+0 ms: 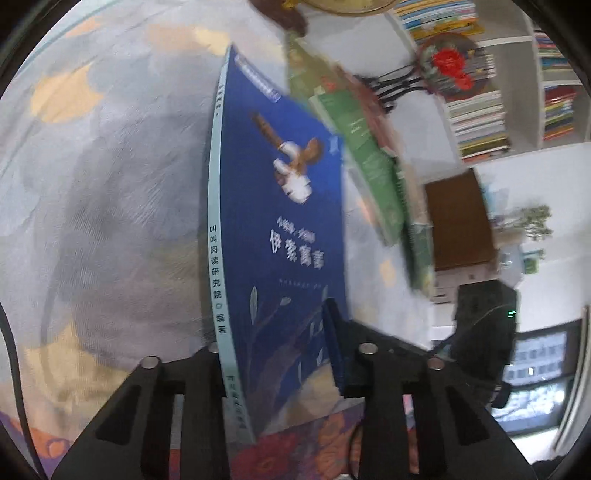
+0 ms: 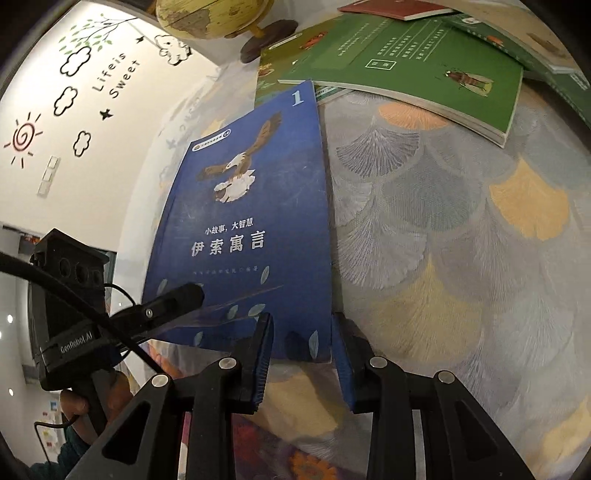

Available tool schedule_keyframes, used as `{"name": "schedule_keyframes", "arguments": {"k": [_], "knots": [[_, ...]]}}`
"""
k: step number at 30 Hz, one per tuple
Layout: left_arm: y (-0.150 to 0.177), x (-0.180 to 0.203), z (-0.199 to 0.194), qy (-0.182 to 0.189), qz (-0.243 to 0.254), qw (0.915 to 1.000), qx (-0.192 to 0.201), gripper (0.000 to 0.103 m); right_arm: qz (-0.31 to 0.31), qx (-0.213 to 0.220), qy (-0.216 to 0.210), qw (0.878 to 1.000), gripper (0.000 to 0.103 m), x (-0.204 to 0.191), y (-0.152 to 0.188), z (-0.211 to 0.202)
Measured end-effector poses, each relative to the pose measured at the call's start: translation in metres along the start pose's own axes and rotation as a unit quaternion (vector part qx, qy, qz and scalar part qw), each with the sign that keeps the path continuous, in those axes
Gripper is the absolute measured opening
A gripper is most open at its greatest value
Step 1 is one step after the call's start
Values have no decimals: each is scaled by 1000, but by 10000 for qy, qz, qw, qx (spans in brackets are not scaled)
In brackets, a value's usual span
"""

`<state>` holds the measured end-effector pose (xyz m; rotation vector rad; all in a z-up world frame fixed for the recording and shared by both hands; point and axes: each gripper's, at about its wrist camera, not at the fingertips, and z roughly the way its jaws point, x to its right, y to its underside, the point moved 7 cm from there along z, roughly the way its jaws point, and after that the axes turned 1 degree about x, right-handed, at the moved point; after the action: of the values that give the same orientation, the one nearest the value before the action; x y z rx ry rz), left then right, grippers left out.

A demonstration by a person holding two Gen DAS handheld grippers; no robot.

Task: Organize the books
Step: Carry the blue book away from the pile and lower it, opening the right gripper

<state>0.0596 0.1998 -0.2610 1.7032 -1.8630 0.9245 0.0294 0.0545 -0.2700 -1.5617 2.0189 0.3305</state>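
- Blue book (image 2: 251,229): raised off the tablecloth (image 2: 461,229) on a tilt, cover toward the right wrist camera, pale spine (image 1: 218,236) toward the left one. It is held at its lower edge by both grippers.
- Left gripper (image 1: 280,354): clamped on the book's lower edge, close to the spine corner, one pad flat on the cover. Judged the main hold carrying the weight.
- Right gripper (image 2: 303,347): jaws straddle the opposite lower corner; whether the pads actually press cannot be told. Judged a steadying hold.
- Green books (image 2: 406,62): lying flat and overlapping beyond the blue book's top edge, apparently still unsorted.
- Globe (image 2: 210,18): stands behind them on the table.
- Bookshelves (image 1: 480,110): filled, well apart in the background; a likely destination.
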Motion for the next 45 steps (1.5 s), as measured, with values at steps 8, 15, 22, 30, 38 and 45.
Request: {"name": "schedule_keyframes", "arguments": {"k": [8, 15, 22, 30, 38, 45], "knots": [[-16, 8, -14, 1338, -559, 9884, -450, 16, 1285, 187, -1560, 9792, 64, 1, -6, -1], [-23, -7, -25, 495, -107, 9971, -573, 26, 818, 540, -1397, 9853, 24, -31, -29, 0], [-39, 4, -47, -767, 1255, 9889, -209, 28, -1444, 777, 254, 9861, 24, -107, -30, -3], [-87, 1, -103, -852, 1518, 9837, 442, 28, -2255, 1081, 403, 9674, 24, -168, -58, -7], [-151, -31, -121, -996, 1358, 9822, 827, 29, -2551, 1230, 459, 9580, 25, -221, -119, 33], [-168, -66, -98, -1070, 1062, 9863, 677, 29, -2264, 990, 626, 9670, 26, -212, -145, 81]]}}
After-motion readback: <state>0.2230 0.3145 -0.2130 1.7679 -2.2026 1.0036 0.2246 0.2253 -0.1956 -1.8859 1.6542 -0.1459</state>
